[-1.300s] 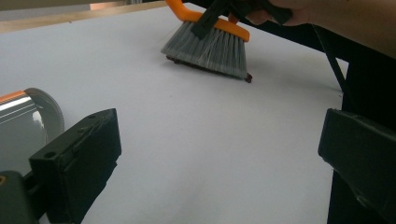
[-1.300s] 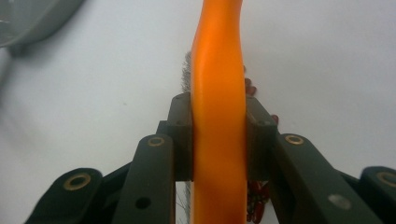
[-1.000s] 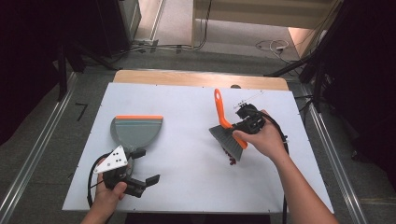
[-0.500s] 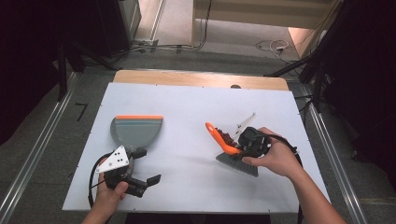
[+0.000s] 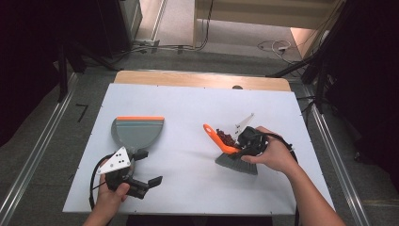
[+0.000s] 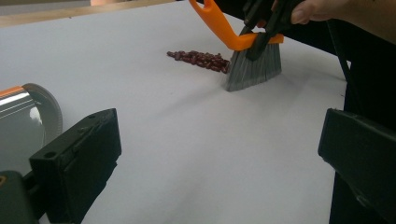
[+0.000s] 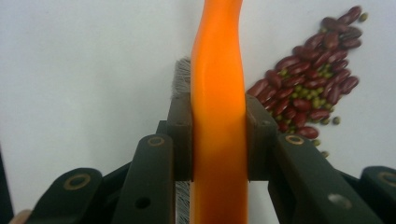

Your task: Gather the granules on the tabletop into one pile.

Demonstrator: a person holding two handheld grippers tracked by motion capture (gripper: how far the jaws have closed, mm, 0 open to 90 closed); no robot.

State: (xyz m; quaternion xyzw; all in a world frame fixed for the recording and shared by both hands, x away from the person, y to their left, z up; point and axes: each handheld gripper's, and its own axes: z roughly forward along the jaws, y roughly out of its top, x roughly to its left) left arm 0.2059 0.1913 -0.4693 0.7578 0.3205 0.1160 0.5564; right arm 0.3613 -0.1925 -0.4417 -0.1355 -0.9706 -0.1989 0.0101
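1. The right gripper (image 5: 248, 141) has its jaws clamped on the orange handle of a small brush (image 5: 225, 147); in the right gripper view both pads press flat against the handle's sides (image 7: 218, 116).
2. The brush stands with its grey bristles (image 6: 254, 70) down on the white surface (image 5: 188, 108), the handle slanting up and away toward the far left in the high view.
3. A small heap of dark red beans (image 5: 227, 138), mixed with a few small green ones (image 7: 313, 100), lies on the surface just beside the bristles, on their far side in the high view.
4. The left gripper (image 5: 141, 181) rests near the front left corner of the surface, its jaws spread wide with nothing between them; in the left gripper view bare surface lies in the gap.
5. A grey dustpan (image 5: 137, 133) with an orange front lip lies flat just beyond the left gripper, well apart from the brush and the beans.
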